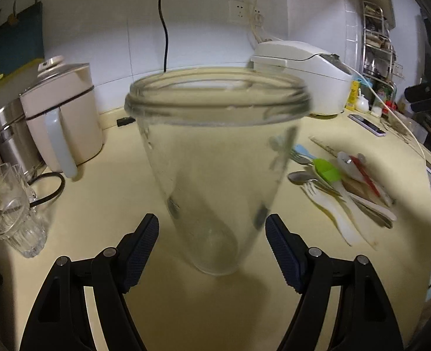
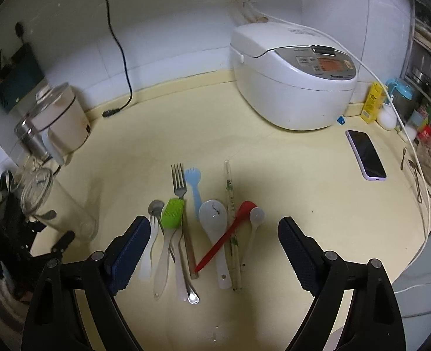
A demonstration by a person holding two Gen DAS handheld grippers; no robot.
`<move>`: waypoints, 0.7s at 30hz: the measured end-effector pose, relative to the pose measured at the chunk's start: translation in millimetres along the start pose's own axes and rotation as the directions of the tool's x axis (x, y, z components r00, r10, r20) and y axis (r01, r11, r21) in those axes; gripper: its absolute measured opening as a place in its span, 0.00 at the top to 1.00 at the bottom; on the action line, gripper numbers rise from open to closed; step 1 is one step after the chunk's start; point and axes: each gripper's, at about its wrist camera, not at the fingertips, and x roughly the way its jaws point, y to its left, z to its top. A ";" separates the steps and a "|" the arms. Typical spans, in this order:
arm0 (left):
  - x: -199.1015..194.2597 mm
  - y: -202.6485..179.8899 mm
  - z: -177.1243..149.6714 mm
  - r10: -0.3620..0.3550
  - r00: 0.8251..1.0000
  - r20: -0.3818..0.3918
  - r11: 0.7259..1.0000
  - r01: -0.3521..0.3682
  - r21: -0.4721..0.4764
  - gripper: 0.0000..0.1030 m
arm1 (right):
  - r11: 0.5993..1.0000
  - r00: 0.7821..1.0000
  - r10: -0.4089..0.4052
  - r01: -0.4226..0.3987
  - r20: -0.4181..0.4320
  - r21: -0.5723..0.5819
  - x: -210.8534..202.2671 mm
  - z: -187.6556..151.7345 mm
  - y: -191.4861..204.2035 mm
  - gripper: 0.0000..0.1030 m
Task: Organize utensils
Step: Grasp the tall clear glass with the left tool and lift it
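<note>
A tall clear glass jar (image 1: 215, 158) stands on the cream counter (image 1: 98, 204), empty. My left gripper (image 1: 212, 222) is open, its fingers on either side of the jar's lower part, close to the glass. The utensil pile (image 1: 341, 181) lies to the jar's right. In the right wrist view my right gripper (image 2: 214, 222) is open above the row of utensils: metal fork (image 2: 179, 181), blue spork (image 2: 193, 184), green silicone brush (image 2: 173, 213), white ceramic spoon (image 2: 214, 216), red spoon (image 2: 230, 235), small white spoon (image 2: 256, 216), metal spoon (image 2: 156, 206). The jar (image 2: 60, 207) shows at the left.
A white rice cooker (image 2: 291, 79) sits at the back right, with a phone (image 2: 366, 153) in front of it. A beige electric pot (image 1: 60, 111), a steel canister (image 1: 7, 140) and a glass mug (image 1: 13, 210) stand at the left. A black cable (image 2: 119, 46) hangs down the wall.
</note>
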 end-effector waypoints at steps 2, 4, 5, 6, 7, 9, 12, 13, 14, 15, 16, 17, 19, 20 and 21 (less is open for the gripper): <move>3.5 -1.1 0.2 0.008 1.000 0.013 1.000 -0.008 -0.006 0.23 | 1.000 1.000 0.018 -0.018 0.010 -0.018 -1.9 6.5 -0.6 0.13; 5.1 -5.5 2.7 0.021 1.000 0.023 1.000 -0.022 0.006 0.23 | 0.998 0.999 0.036 -0.035 0.016 -0.044 -3.2 16.1 0.4 0.13; 5.2 -7.2 4.7 0.020 0.999 0.029 1.000 -0.020 0.005 0.23 | 0.997 0.999 0.044 -0.043 0.022 -0.057 -4.9 20.8 0.6 0.13; 6.2 -8.0 6.8 0.017 0.999 0.034 1.000 -0.017 0.000 0.23 | 0.996 0.998 0.056 -0.054 0.026 -0.076 -7.0 27.3 0.7 0.13; 7.4 -8.2 9.0 0.018 0.999 0.037 1.000 -0.017 -0.007 0.23 | 0.994 0.998 0.062 -0.060 0.025 -0.090 -7.9 32.1 1.2 0.13; 9.6 -7.1 13.7 0.017 0.999 0.042 1.000 -0.016 -0.020 0.23 | 0.990 0.997 0.075 -0.071 0.026 -0.121 -9.9 43.9 0.4 0.13; 15.0 -7.8 20.4 0.018 0.999 0.048 1.000 -0.017 -0.019 0.22 | 0.979 0.989 0.147 -0.145 0.008 -0.144 -9.0 55.3 -0.8 0.13; 17.0 -8.1 21.9 0.020 0.998 0.051 1.000 -0.019 -0.019 0.22 | 0.975 0.986 0.169 -0.168 -0.001 -0.148 -7.8 57.2 -1.3 0.13; 19.4 -8.0 23.5 0.015 0.998 0.057 1.000 -0.014 -0.021 0.22 | 0.972 0.984 0.180 -0.180 -0.009 -0.153 -6.5 58.2 -1.4 0.13; 21.6 -8.4 24.2 0.007 0.998 0.059 1.000 -0.006 -0.022 0.23 | 0.972 0.985 0.172 -0.173 -0.017 -0.160 -4.4 58.1 -0.7 0.13; 23.8 -9.8 24.1 0.010 0.998 0.058 1.000 -0.009 -0.017 0.24 | 0.973 0.987 0.157 -0.158 -0.018 -0.167 -3.3 57.5 0.0 0.13; 25.3 -10.3 24.4 0.016 0.999 0.052 1.000 -0.015 -0.013 0.25 | 0.975 0.990 0.138 -0.139 -0.017 -0.175 -1.9 55.8 0.1 0.13; 25.8 -9.1 24.8 0.012 0.998 0.059 1.000 -0.012 -0.013 0.26 | 0.978 0.994 0.108 -0.109 -0.013 -0.177 0.4 51.6 -1.3 0.13; 25.9 -7.9 24.7 0.009 0.998 0.059 1.000 -0.008 -0.012 0.26 | 0.980 0.995 0.098 -0.099 -0.013 -0.174 1.8 50.3 -2.0 0.13; 26.3 -6.9 24.5 0.009 0.998 0.057 1.000 -0.008 -0.011 0.26 | 0.982 0.996 0.089 -0.090 -0.013 -0.166 4.6 49.4 -3.4 0.13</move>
